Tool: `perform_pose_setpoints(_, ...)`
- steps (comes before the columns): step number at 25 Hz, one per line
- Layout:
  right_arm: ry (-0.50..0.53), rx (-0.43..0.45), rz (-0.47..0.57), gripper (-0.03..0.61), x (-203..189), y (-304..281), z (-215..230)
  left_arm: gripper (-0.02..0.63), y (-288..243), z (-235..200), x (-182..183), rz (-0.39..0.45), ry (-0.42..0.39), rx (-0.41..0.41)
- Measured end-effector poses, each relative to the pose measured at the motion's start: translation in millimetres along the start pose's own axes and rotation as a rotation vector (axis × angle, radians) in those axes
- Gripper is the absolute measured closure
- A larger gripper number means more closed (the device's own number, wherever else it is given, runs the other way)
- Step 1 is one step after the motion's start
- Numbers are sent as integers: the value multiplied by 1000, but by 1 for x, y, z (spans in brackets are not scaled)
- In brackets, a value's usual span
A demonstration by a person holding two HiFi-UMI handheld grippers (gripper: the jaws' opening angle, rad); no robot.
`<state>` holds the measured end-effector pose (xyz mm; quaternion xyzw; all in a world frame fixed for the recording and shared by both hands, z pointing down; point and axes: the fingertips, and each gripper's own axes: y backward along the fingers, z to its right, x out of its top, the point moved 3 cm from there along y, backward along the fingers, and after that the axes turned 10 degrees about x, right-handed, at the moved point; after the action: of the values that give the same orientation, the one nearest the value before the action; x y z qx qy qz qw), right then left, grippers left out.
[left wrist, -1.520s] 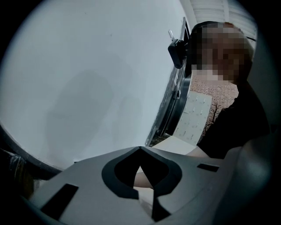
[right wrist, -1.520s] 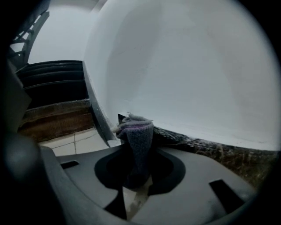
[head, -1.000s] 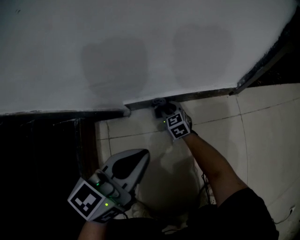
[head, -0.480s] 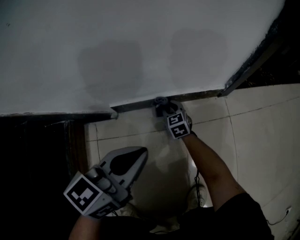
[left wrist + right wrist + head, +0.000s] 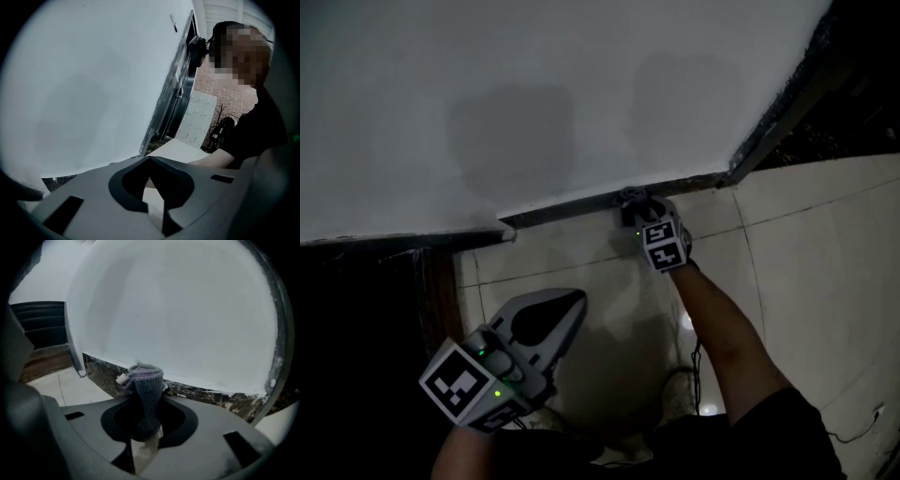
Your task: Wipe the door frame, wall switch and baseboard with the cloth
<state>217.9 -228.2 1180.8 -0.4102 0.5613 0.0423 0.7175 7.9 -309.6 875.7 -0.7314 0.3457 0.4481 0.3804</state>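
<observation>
The right gripper (image 5: 630,208) is clenched on the bunched cloth (image 5: 145,385); the cloth presses on the dark baseboard (image 5: 211,397) at the wall's (image 5: 581,84) bottom edge, partway along towards its right-hand corner; the left gripper (image 5: 572,305) hangs over the floor tiles (image 5: 806,244), jaws closed on nothing; I judge the baseboard wipe under way, with some of its length probably left; no switch shows, so whether that or the door frame is done cannot be told.

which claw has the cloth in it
The right claw: it is shut on the grey cloth, down at the dark baseboard. The left claw is shut with nothing between its jaws.
</observation>
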Motion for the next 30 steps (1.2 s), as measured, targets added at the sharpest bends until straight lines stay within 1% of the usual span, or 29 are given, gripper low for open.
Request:
perform_pose_setpoints(5, -19, -42, -15, 486, -11, 8, 23, 612, -13, 10, -3, -15, 8, -22)
perform_pose_setpoints(10, -40, -68, -14, 486, -13, 12, 37, 612, -21, 8, -6, -20, 15, -16)
perform_pose_setpoints(16, -13, -84, -20, 486, -18, 19, 48, 612, -28, 7, -15, -53, 4, -15)
perform_pose_setpoints(20, -18, -123, -36, 486, -26, 27, 66, 613, -30, 0, -21, -73, -17, 7)
perform_pose_setpoints(23, 6, -173, -71, 486, -28, 36, 83, 612, -32, -7, -23, -78, -17, 30)
perform_pose_setpoints(27, 13, -214, -97, 486, -31, 46, 100, 612, -35, -9, -27, -90, -28, 31)
perform_pose_setpoints(30, -26, -228, -101, 486, -40, 46, 109, 612, -34, -9, -27, -91, -19, 31)
